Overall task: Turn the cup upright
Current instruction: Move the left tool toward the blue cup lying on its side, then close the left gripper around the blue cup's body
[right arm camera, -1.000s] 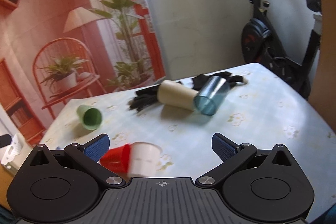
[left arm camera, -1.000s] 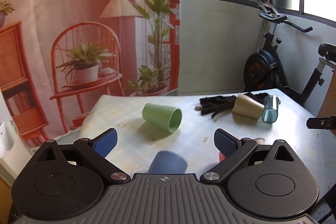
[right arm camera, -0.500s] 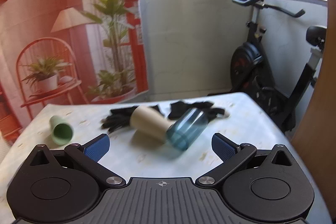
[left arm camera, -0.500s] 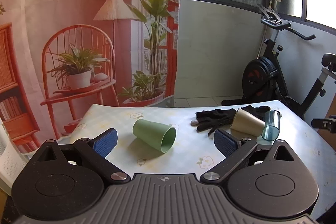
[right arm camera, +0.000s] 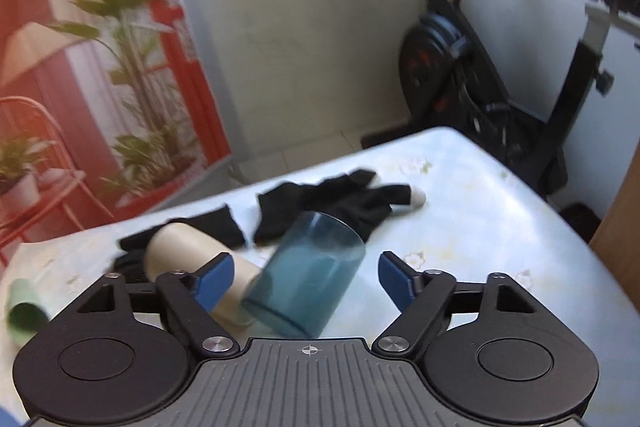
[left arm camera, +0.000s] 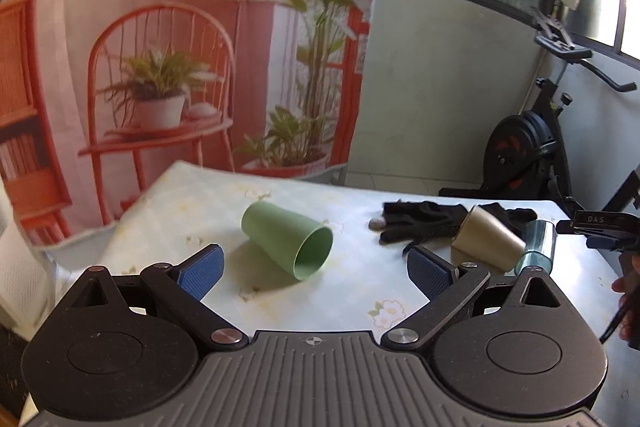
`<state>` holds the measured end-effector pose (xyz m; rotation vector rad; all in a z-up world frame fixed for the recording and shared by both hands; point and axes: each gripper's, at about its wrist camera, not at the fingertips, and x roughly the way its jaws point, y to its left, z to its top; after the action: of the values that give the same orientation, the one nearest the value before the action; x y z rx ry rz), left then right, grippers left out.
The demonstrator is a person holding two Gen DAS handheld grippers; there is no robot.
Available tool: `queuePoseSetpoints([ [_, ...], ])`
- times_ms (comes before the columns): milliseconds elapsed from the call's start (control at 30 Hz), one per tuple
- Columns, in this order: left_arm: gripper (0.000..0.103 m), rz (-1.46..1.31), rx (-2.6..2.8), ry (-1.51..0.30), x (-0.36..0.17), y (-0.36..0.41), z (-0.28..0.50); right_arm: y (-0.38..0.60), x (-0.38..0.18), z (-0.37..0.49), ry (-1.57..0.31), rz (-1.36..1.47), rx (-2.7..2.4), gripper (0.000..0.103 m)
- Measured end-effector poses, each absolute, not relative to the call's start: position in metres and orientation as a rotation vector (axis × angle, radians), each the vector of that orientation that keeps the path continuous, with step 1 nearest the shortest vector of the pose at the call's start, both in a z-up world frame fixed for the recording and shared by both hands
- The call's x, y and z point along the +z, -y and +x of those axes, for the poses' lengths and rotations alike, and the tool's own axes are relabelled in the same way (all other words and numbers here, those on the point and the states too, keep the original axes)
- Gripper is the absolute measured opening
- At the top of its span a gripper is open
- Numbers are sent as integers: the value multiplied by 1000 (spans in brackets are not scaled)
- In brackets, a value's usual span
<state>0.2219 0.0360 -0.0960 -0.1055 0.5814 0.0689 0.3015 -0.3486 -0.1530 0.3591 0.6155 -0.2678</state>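
Note:
A green cup (left arm camera: 289, 239) lies on its side on the floral table (left arm camera: 360, 291), mouth toward me, between and just beyond the fingertips of my open left gripper (left arm camera: 314, 269). A translucent blue cup (right arm camera: 306, 277) lies on its side, mouth toward me, between the open jaws of my right gripper (right arm camera: 306, 277); the pads do not touch it. A beige cup (right arm camera: 188, 255) lies beside it on the left, behind the left fingertip. Both show in the left wrist view: the beige cup (left arm camera: 486, 243) and the blue cup (left arm camera: 538, 247). The green cup (right arm camera: 24, 307) shows far left in the right wrist view.
Black gloves (right arm camera: 332, 203) lie behind the beige and blue cups, also in the left wrist view (left arm camera: 424, 221). An exercise bike (right arm camera: 480, 67) stands beyond the table's far right corner. A printed backdrop (left arm camera: 160, 47) hangs behind the table.
My right gripper has moved forward to the blue cup, which now sits between its jaws. My left gripper has edged closer to the green cup. The red, white and dark blue cups have left view.

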Motion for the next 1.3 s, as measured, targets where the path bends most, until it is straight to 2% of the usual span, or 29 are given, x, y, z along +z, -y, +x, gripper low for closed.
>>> queuePoseSetpoints([
  [567,96,-123,76,-672,-99,-95,244,312,-155,282,-613,385,-187,78],
  [900,96,-11,-51,-841,-162,-88,217,284,-159,257,-645,395,-124,78],
  [1300,95,82,-64,-911,-189,-83,225,273,-155,227,-668,463,-92,79],
])
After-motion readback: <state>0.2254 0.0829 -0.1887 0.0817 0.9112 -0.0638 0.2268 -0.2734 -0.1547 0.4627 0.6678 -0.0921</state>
